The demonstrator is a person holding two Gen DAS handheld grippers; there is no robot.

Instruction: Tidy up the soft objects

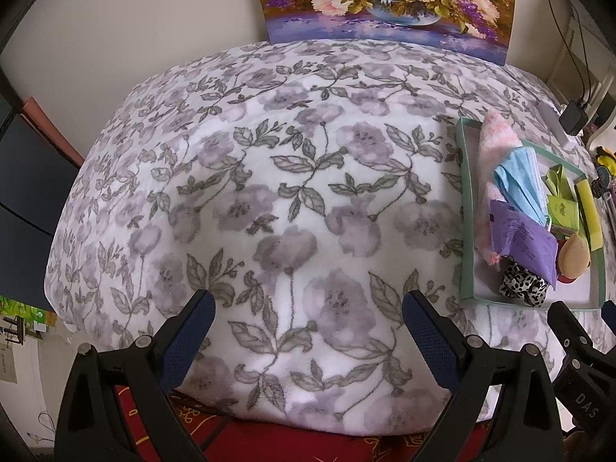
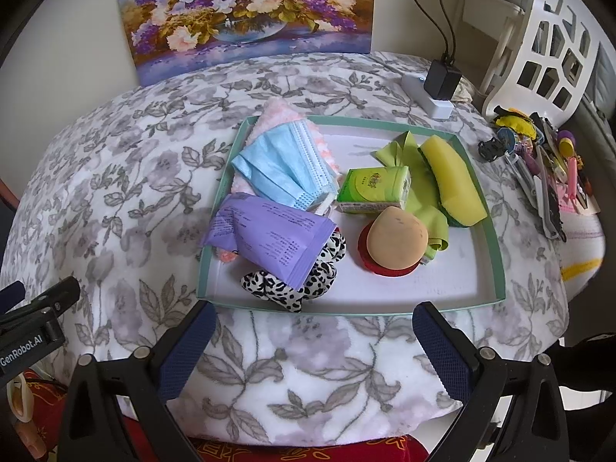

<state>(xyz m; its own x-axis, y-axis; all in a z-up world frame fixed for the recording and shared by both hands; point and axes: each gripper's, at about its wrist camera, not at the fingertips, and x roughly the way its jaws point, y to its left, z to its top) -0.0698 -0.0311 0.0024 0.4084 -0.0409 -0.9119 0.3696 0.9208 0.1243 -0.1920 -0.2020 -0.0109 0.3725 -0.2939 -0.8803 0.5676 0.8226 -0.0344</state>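
Note:
A green-rimmed tray lies on the floral blanket and holds soft things: a blue face mask, a purple packet, a leopard-print scrunchie, a green tissue pack, a tan puff on a red disc, a yellow sponge, a green cloth and a pink cloth. My right gripper is open and empty just in front of the tray. My left gripper is open and empty over bare blanket, left of the tray.
A flower painting leans on the wall at the back. A white power strip with a black charger lies behind the tray. A white basket and a pile of pens and small items are at the right.

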